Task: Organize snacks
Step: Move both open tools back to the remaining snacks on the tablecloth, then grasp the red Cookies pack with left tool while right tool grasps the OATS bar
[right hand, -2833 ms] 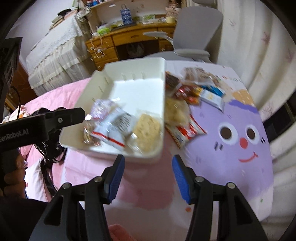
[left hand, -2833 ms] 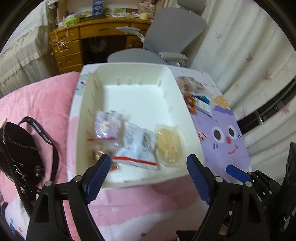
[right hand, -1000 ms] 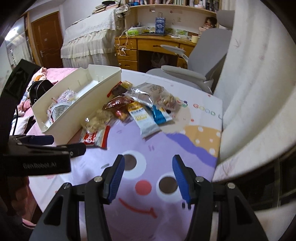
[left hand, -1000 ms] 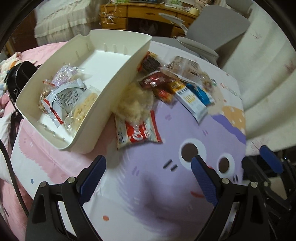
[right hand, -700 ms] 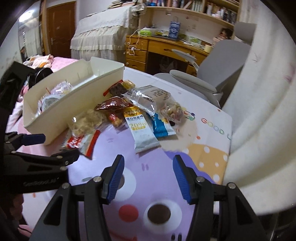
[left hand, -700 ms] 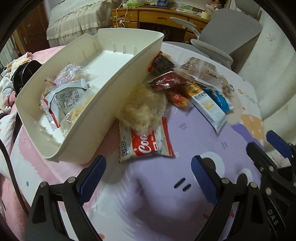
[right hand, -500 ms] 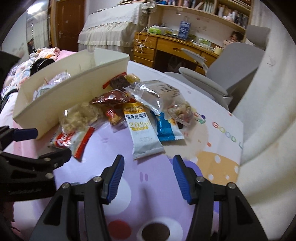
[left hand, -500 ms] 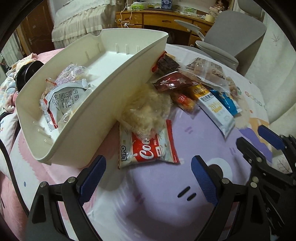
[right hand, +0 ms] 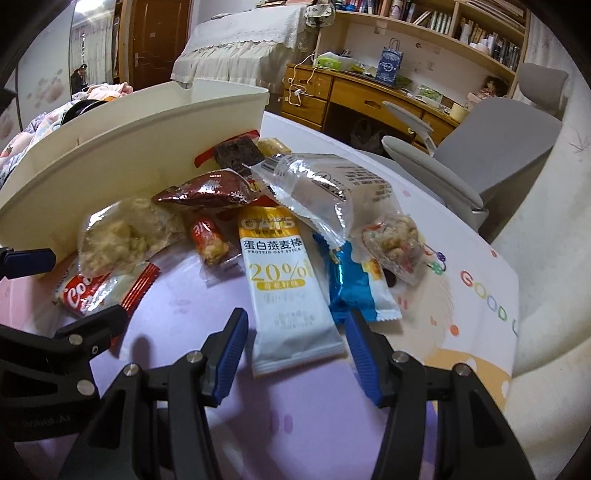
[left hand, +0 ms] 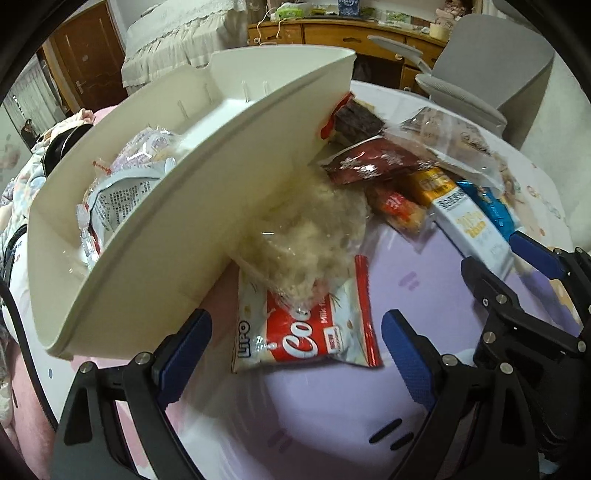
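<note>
Wrappers inside bin: left wrist view only.

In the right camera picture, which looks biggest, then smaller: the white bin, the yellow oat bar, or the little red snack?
1. White bin, by far the largest.
2. Yellow oat bar.
3. Little red snack, the smallest.

The bar lies nearer the camera than the snack, but the gap in size looks real.

Bedroom under dim warm light; wooden desk with drawers along the far wall, bookshelves above; grey office chair beside it; brown door at left; furniture draped in a lace-edged cloth between.
</note>
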A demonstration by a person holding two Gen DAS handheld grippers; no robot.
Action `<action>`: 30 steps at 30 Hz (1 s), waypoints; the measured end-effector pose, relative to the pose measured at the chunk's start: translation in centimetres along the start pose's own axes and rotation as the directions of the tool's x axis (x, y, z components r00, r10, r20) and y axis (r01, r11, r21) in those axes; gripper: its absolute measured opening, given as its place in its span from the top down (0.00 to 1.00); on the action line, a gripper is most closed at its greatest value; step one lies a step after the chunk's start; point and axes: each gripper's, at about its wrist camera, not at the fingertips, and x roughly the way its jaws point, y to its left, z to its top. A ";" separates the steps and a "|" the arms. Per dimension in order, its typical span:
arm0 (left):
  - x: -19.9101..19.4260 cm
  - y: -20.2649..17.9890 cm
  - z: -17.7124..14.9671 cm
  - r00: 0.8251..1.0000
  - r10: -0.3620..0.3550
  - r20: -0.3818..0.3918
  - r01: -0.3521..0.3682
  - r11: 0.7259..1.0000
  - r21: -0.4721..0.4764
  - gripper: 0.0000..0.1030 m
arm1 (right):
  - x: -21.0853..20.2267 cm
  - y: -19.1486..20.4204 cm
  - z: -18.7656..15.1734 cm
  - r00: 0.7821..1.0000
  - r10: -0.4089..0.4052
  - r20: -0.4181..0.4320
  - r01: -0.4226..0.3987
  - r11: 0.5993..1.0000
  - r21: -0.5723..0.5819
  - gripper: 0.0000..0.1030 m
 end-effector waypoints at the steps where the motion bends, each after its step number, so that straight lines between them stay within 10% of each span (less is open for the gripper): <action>1: 0.3 0.0 0.1 1.000 0.004 -0.007 -0.004 1.000 -0.005 0.11 | 0.3 0.0 0.1 1.000 0.007 -0.002 -0.007 1.000 -0.005 0.46; 19: 1.4 -0.5 1.3 0.999 -0.043 -0.002 0.043 0.998 0.037 0.46 | 1.0 -0.3 0.9 0.994 0.091 -0.057 -0.090 0.995 0.033 0.60; 30: 0.1 0.5 0.1 0.998 -0.060 -0.027 0.062 0.996 0.067 0.50 | -0.1 -0.3 -0.1 0.988 0.062 -0.144 -0.052 0.996 0.075 0.60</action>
